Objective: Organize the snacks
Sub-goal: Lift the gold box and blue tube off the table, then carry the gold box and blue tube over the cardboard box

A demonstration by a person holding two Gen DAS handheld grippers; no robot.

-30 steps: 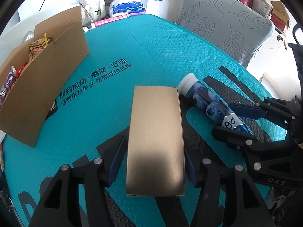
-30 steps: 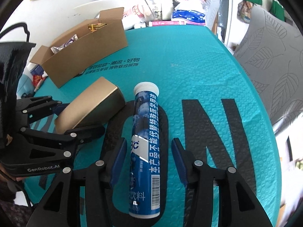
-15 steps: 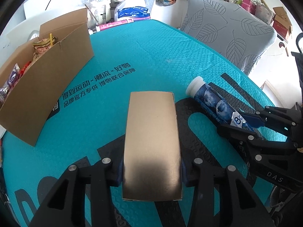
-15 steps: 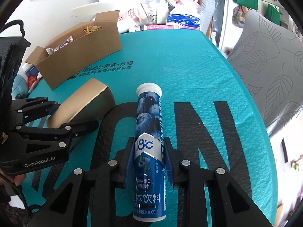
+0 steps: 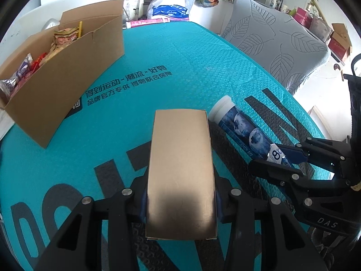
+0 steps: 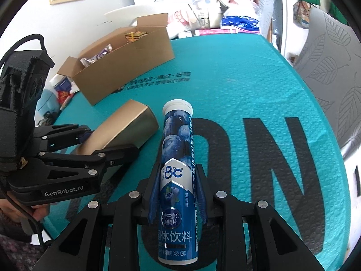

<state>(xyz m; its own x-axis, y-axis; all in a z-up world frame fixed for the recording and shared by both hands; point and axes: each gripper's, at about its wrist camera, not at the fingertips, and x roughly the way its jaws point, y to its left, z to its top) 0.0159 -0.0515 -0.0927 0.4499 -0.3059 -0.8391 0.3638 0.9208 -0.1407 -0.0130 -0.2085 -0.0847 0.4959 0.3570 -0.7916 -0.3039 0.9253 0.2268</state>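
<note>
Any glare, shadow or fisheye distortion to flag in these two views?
Left wrist view: a dark shadow covers the near end of the gold rectangular box; the teal textured mat bows with fisheye curvature. Right wrist view: the blue blueberry-print tube is sharp, text readable; background window area blown out.

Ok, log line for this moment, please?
left gripper: shut on gold rectangular box | right gripper: shut on blue blueberry-print tablet tube | open cardboard box: holds snack packets, left side of teal mat
</note>
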